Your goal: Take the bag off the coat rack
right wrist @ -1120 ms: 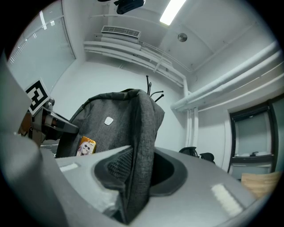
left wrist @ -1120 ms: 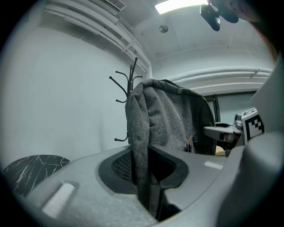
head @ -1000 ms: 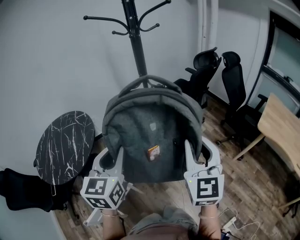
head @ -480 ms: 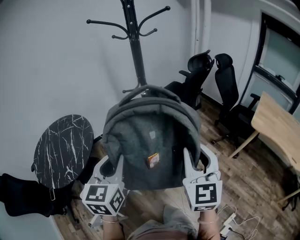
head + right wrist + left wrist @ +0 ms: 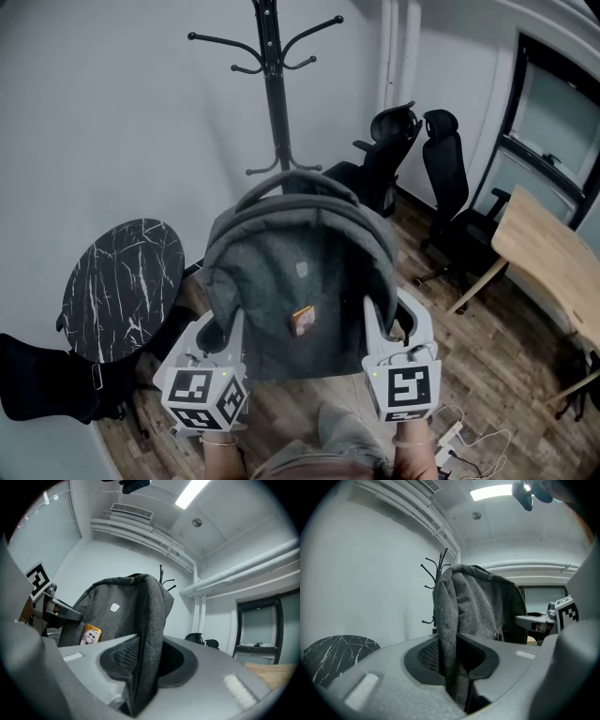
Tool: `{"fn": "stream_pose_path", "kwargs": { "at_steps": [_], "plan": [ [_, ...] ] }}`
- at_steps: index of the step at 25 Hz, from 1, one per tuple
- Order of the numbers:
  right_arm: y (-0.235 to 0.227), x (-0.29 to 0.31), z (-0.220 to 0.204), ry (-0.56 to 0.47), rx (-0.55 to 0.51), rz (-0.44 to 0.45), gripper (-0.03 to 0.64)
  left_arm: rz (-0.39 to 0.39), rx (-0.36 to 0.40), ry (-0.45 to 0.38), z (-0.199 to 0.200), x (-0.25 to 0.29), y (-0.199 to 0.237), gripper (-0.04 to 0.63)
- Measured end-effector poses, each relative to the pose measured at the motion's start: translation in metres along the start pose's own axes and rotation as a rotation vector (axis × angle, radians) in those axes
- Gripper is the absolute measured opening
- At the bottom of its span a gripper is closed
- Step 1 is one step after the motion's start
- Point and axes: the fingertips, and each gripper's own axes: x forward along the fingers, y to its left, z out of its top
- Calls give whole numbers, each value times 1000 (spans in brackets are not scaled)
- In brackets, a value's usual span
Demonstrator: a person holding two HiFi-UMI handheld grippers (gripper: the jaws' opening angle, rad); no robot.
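A grey backpack (image 5: 298, 281) with a small orange tag hangs in the air between my two grippers, in front of the black coat rack (image 5: 272, 84) and apart from its hooks. My left gripper (image 5: 217, 330) is shut on the bag's left side edge (image 5: 450, 634). My right gripper (image 5: 386, 317) is shut on its right side edge (image 5: 145, 653). The bag's top handle (image 5: 286, 178) arches free, with the rack's pole behind it. In both gripper views the grey fabric is pinched between the dark pads.
A round black marble-look table (image 5: 122, 286) stands at the left against the white wall. Two black office chairs (image 5: 427, 178) sit at the right, and a wooden desk (image 5: 548, 272) beyond them. Cables (image 5: 469, 436) lie on the wood floor.
The bag and both grippers have drawn back from the coat rack, which now stands farther off with more of its hooks in view. Both grips are unchanged.
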Motion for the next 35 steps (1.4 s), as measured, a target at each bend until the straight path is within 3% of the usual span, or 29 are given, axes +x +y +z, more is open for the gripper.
{"fn": "stream_pose_path", "kwargs": {
  "at_steps": [35],
  "plan": [
    [27, -101, -5, 39, 20, 9, 100, -2, 4, 14, -22, -107, -40, 77]
  ]
}}
